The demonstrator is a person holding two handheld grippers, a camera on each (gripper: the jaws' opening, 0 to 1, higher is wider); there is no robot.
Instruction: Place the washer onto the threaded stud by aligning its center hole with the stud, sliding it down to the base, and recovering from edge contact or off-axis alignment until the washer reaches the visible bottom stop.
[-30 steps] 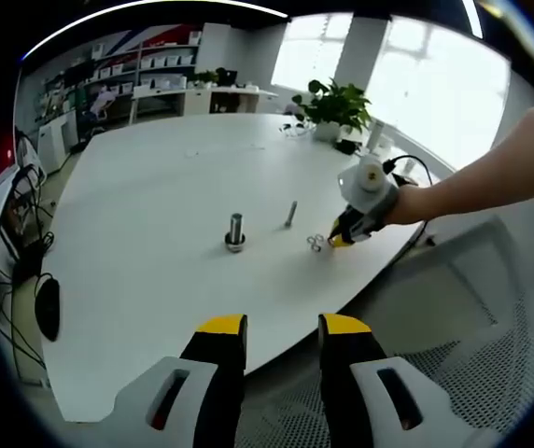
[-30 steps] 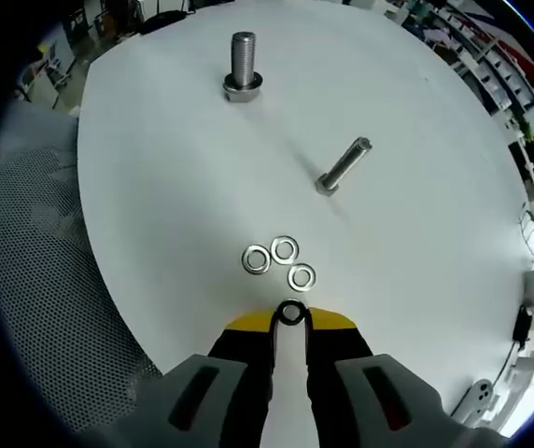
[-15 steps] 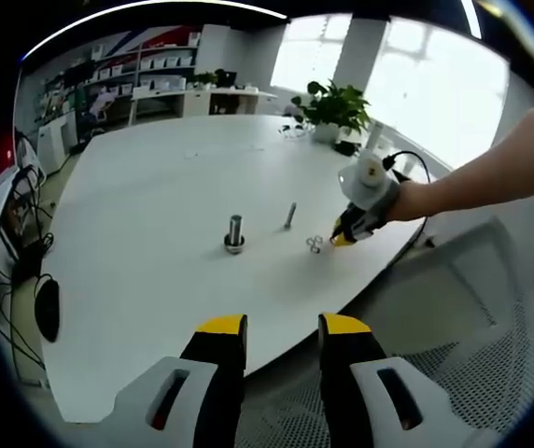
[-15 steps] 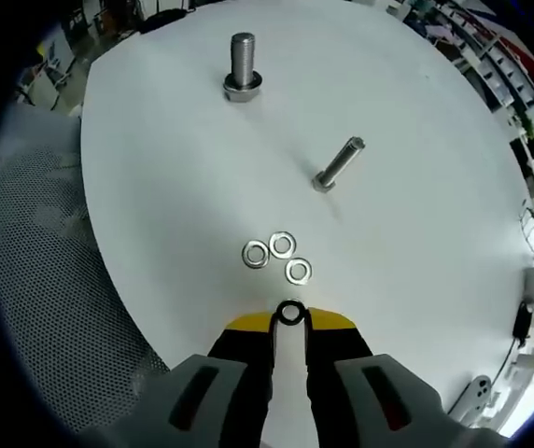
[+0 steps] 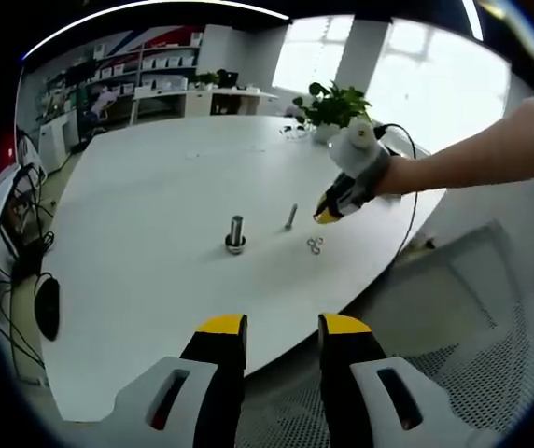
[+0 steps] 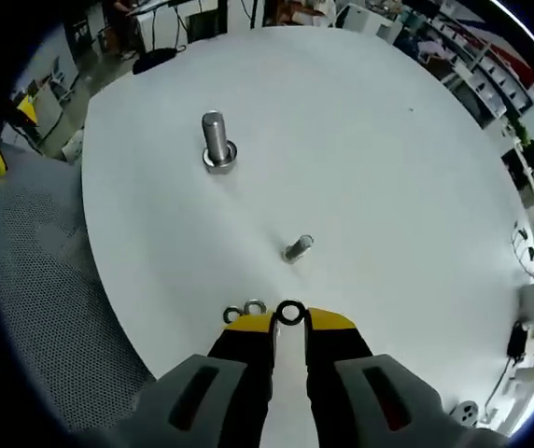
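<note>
White counter (image 6: 407, 187) spreads under both my views. My right claw (image 6: 289, 320) is pinched on a washer (image 6: 290, 313), held in the air above spare washers (image 6: 245, 308) and a lying bolt (image 6: 298, 248). I see the upright threaded stud (image 6: 216, 142) well ahead. My left claw (image 5: 282, 329) hangs off the counter edge, jaws parted, holding nothing.

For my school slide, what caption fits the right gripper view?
Right tool holds a washer above the white table, facing the upright stud.
</note>
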